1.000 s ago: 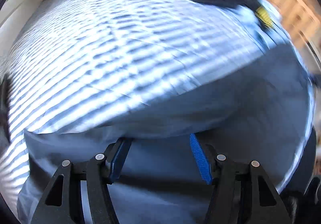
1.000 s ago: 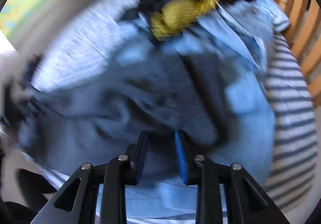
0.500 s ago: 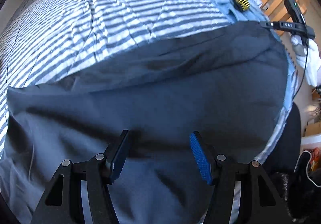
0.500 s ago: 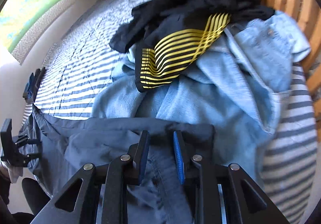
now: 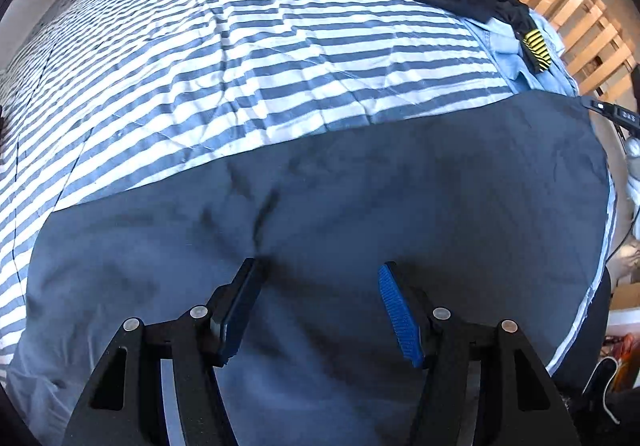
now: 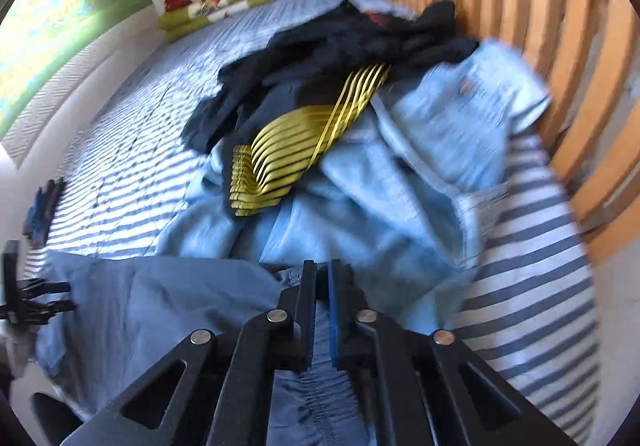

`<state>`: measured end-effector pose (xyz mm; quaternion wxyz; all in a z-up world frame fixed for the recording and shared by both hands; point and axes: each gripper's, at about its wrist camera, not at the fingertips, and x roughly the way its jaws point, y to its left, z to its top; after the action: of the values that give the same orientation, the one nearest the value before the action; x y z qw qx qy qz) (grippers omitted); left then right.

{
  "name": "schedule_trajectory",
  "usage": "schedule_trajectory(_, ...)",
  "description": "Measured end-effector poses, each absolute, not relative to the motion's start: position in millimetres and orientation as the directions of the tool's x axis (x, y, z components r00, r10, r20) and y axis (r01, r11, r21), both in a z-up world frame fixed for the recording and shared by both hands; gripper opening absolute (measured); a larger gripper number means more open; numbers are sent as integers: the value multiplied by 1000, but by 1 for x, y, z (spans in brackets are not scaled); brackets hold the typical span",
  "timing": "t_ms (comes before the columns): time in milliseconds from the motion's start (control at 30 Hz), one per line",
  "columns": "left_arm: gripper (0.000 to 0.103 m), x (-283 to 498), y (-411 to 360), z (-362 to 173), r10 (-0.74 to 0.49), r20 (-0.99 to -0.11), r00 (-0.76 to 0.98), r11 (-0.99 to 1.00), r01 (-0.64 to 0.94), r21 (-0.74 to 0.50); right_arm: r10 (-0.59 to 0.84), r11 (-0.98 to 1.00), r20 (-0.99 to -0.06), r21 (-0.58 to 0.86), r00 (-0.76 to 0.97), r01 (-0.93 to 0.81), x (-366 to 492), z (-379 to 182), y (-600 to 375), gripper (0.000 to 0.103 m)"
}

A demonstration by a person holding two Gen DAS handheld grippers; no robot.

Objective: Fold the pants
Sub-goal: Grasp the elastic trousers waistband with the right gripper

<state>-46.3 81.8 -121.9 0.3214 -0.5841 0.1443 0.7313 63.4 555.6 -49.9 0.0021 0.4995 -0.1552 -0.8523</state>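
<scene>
Since the earlier frames the right tongs (image 6: 322, 306) have slid along the near edge of the dark slate-blue cotton pants (image 5: 360, 214) toward their right end, and the blur has settled. The pants lie spread flat across the near part of the blue-and-white striped bed (image 5: 240, 58), long axis running left to right. The right tongs are closing, with the stitched hem of the pants between the pads. The left tongs (image 5: 316, 310) hang wide apart, gripping nothing, just above the middle of the cloth. The right end therefore belongs to the right hand, while the left end lies left of the left tongs. A heap of pale denim and black clothing (image 6: 360, 174) sits just beyond.
</scene>
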Motion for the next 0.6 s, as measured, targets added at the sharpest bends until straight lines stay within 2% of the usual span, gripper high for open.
schedule_trajectory(133,64,-12,72,-101,330,-936,-118,-709,-686,-163,-162,-938,-823,300,-544,-173,79,-44,575,33)
schedule_trajectory(267,65,35,57,-93,334,-939,-81,-651,-740,-168,-230,-907,-819,376,-526,-189,101,-52,592,33)
schedule_trajectory(333,65,52,52,-103,301,-953,-42,-638,-751,-168,-263,-896,-826,401,-498,-191,111,-62,593,33)
schedule_trajectory(400,65,65,47,-121,210,-976,-58,-642,-761,-93,-295,-885,-829,424,-475,-191,117,-72,590,33)
schedule_trajectory(467,65,67,43,-122,215,-975,-62,-635,-767,-91,-302,-878,-828,435,-472,-200,121,-78,589,33)
schedule_trajectory(600,65,66,45,-104,260,-963,-67,-644,-755,-122,-359,-841,-802,500,-478,-206,114,-90,591,46)
